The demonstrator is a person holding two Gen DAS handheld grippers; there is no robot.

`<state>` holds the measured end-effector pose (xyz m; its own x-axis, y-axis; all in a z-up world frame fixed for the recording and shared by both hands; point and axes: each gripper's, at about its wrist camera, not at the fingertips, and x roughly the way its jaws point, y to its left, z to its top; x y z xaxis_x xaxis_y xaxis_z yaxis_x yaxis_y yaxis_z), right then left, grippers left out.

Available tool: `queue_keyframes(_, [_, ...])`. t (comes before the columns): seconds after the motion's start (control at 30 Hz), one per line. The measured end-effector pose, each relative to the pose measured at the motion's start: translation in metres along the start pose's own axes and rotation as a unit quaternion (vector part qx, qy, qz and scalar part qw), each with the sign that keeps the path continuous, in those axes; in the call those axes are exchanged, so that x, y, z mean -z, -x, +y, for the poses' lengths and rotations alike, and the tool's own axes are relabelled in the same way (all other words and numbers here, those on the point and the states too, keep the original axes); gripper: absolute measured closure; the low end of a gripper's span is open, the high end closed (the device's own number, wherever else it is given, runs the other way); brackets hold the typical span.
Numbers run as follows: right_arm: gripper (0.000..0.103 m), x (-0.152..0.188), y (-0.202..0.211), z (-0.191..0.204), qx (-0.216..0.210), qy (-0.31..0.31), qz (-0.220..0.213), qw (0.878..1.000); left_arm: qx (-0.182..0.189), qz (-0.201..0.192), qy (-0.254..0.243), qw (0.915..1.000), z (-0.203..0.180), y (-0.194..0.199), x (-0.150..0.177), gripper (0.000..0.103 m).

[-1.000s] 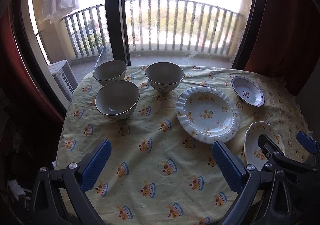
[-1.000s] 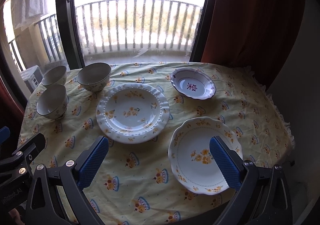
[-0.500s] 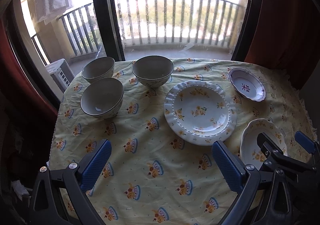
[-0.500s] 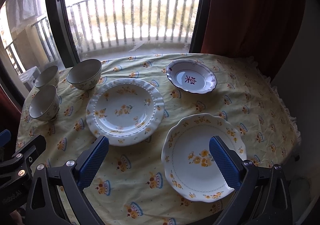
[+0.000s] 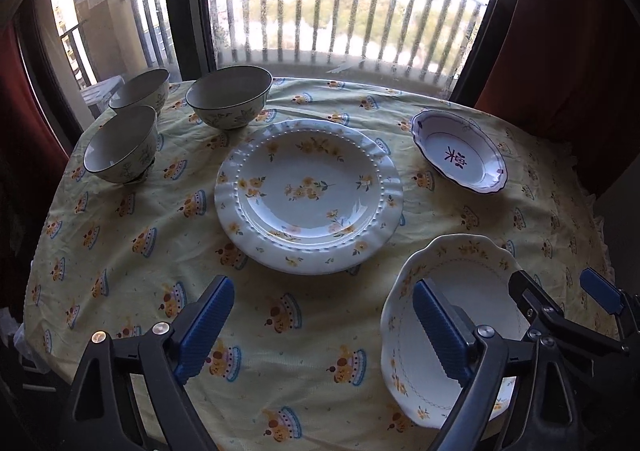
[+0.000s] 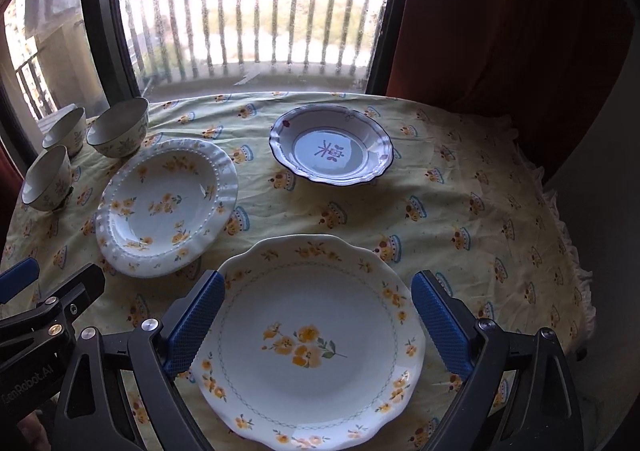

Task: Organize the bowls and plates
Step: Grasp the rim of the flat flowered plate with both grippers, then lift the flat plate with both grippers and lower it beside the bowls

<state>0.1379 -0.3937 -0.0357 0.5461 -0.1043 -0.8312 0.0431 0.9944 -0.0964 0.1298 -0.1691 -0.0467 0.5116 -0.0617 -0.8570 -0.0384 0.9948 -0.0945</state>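
On a yellow-clothed round table (image 5: 120, 251) stand three bowls: far left (image 5: 140, 89), near left (image 5: 120, 145) and middle (image 5: 229, 101). A beaded floral plate (image 5: 308, 195) (image 6: 166, 207) lies at the centre, a purple-rimmed dish (image 5: 460, 151) (image 6: 332, 149) at the far right, and a scalloped floral plate (image 6: 312, 339) (image 5: 452, 327) at the near right. My left gripper (image 5: 324, 327) is open over bare cloth in front of the beaded plate. My right gripper (image 6: 316, 327) is open, its fingers straddling the scalloped plate from above; it also shows in the left wrist view (image 5: 560, 299).
A balcony door with railing (image 5: 340, 15) stands behind the table. A dark red curtain (image 6: 500, 19) hangs at the right. The table's frilled edge (image 6: 568, 251) drops off on the right and near sides.
Both grippers have moved forward and right over the table. The scalloped plate now lies between my right gripper's fingers. No dish has moved.
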Motion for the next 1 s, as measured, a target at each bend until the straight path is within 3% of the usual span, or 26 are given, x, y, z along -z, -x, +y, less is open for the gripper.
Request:
queue_keyframes(0.5, [0.011, 0.031, -0.079, -0.048, -0.022, 0.004, 0.063, 0.998, -0.027, 0.038, 0.000, 0.9989, -0.050, -0.066, 0.035, 0.019])
queue_keyframes(0.73, [0.012, 0.037, -0.098, -0.061, -0.028, 0.001, 0.081, 0.996, -0.029, 0.047, -0.009, 0.9984, -0.070, -0.078, 0.045, 0.032])
queue_keyframes(0.87, [0.020, 0.042, -0.108, -0.065, -0.036, 0.001, 0.092, 0.995, -0.032, 0.056, -0.022, 0.9977, -0.080, -0.084, 0.050, 0.039])
queue_keyframes(1.0, [0.023, 0.045, -0.110, -0.068, -0.051, -0.003, 0.091, 0.995, -0.042, 0.057, -0.021, 0.9973, -0.082, -0.088, 0.050, 0.039])
